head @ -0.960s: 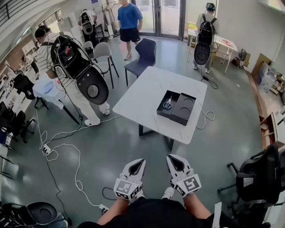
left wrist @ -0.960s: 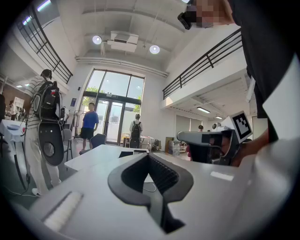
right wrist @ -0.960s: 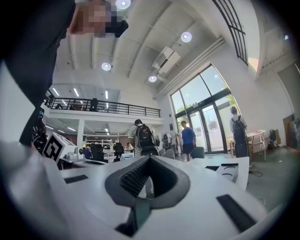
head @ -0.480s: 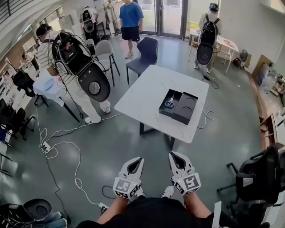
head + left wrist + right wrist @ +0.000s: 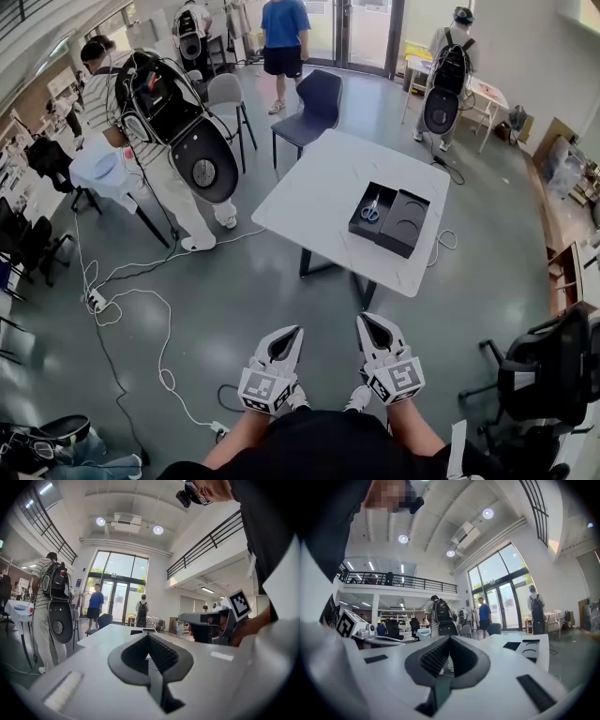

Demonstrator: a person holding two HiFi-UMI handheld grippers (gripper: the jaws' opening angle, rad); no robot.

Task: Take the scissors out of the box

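Blue-handled scissors lie inside an open black box on a white table, far ahead of me. The box's black lid rests right beside it. My left gripper and right gripper are held low near my body, over the floor and well short of the table. Both look shut, with nothing between the jaws. In the left gripper view the left gripper points toward the table. The right gripper view shows the right gripper with the lid beyond.
A person with a black backpack rig stands left of the table. Two chairs stand behind it, and other people are farther back. White cables trail across the floor at left. A black office chair is at my right.
The view has shifted slightly forward and the table and box now sit a little further right. Both grippers stay shut in the same low position.
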